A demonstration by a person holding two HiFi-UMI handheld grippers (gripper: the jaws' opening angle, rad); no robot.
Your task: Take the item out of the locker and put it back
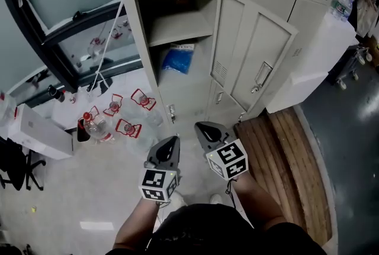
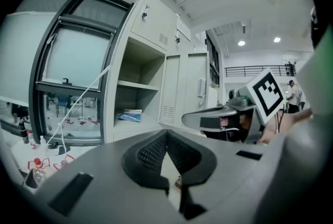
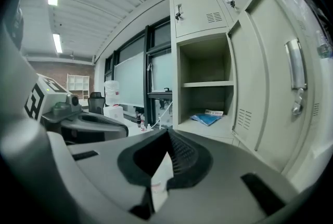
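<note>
While the blue packet [image 1: 177, 59] lies in the open locker [image 1: 173, 28], left gripper [image 1: 172, 142] and right gripper [image 1: 203, 129] hover near, jaws together, empty. Looks like the approach; next, part the jaws and reach in.

Red-capped bottle [image 1: 93, 125] below a dark-framed window [image 1: 59, 41]; wooden boards [image 1: 287, 159] at right

Packet [image 1: 178, 58] lies in locker [image 1: 177, 8], under shelf [image 1: 180, 28]. Door [image 1: 251, 55] open to rt. Bottles [image 1: 95, 126] on floor [image 1: 89, 180] lt of locker, planks [image 1: 284, 156] rt. Left gripper [image 1: 172, 141] beside right gripper [image 1: 204, 129], in front of locker.
</note>
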